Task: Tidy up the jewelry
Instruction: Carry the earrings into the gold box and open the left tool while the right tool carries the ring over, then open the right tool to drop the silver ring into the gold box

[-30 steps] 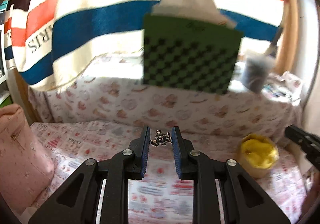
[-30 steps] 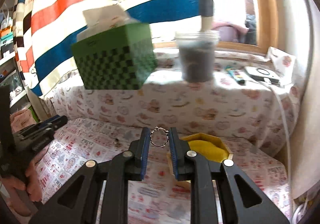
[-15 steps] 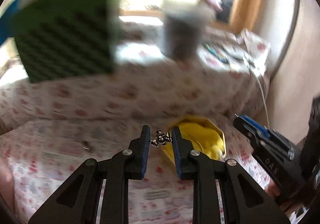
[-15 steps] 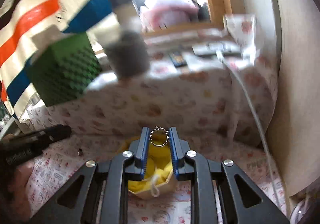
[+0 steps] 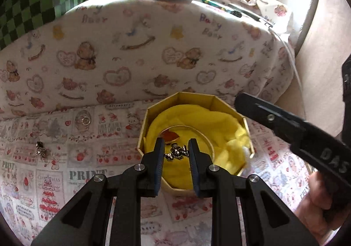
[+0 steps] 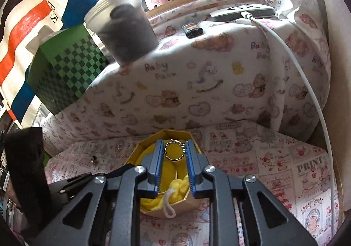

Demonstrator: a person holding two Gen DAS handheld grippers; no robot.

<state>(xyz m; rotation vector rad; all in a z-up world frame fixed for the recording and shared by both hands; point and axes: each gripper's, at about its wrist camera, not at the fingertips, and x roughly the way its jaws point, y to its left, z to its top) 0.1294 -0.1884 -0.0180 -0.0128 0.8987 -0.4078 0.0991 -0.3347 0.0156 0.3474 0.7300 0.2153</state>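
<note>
over the yellow box [image 6: 193, 201], the ring [image 6: 174, 152] sits pinched in right tool [image 6: 174, 153].

The right gripper [image 6: 175, 150] pinches a small silver ring [image 6: 174, 152] with a beaded rim upright between its blue fingertips [image 6: 158, 153], above the far part of an open box [image 6: 193, 136] lined with yellow cloth [image 6: 173, 184]. A white cord loop [image 6: 169, 204] hangs over the box's near rim. The box sits on a printed cloth [image 6: 274, 169]. To its left on the cloth lie another ring [image 6: 120, 146] and a small dark trinket [image 6: 94, 159]. The left gripper [image 6: 72, 182] reaches in from the left, touching the box's left side.
</note>
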